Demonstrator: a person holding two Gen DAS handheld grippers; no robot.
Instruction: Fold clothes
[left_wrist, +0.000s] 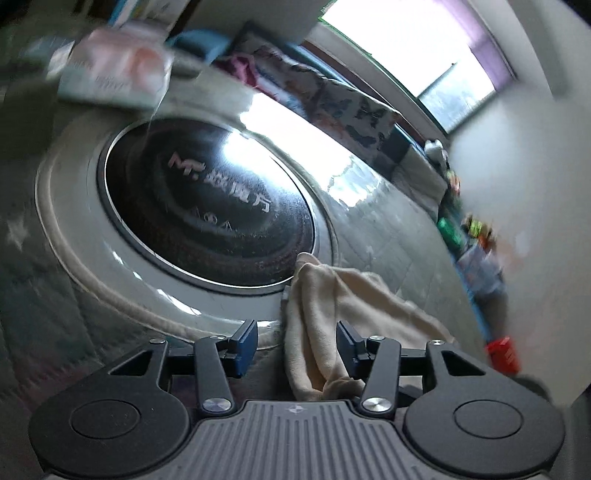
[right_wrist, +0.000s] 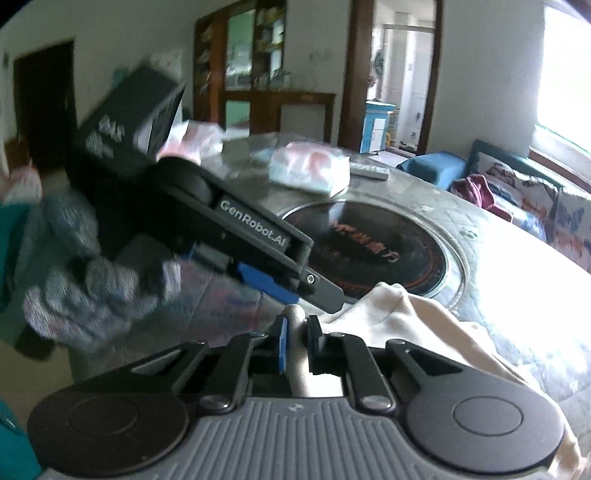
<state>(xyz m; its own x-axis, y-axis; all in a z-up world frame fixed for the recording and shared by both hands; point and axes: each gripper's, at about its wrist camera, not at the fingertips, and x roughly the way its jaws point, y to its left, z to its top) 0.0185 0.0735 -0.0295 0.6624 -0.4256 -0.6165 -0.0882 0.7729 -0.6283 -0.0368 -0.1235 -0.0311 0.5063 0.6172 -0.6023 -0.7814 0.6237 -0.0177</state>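
Note:
A cream garment (left_wrist: 332, 314) lies bunched on the table and runs between the jaws of my left gripper (left_wrist: 297, 341), which stand open around it. In the right wrist view my right gripper (right_wrist: 297, 334) is shut on a rolled edge of the same cream garment (right_wrist: 424, 325), which spreads to the right. The left gripper's body (right_wrist: 255, 240), held by a gloved hand (right_wrist: 85, 280), sits just above and left of it, its tip close to the pinched cloth.
A round black cooktop (left_wrist: 207, 206) is set in the table (right_wrist: 480, 236) beyond the cloth. Soft plastic packets (right_wrist: 310, 168) and a dark flat object (right_wrist: 369, 170) lie at the far side. A sofa with patterned cushions (right_wrist: 517, 192) stands by the window.

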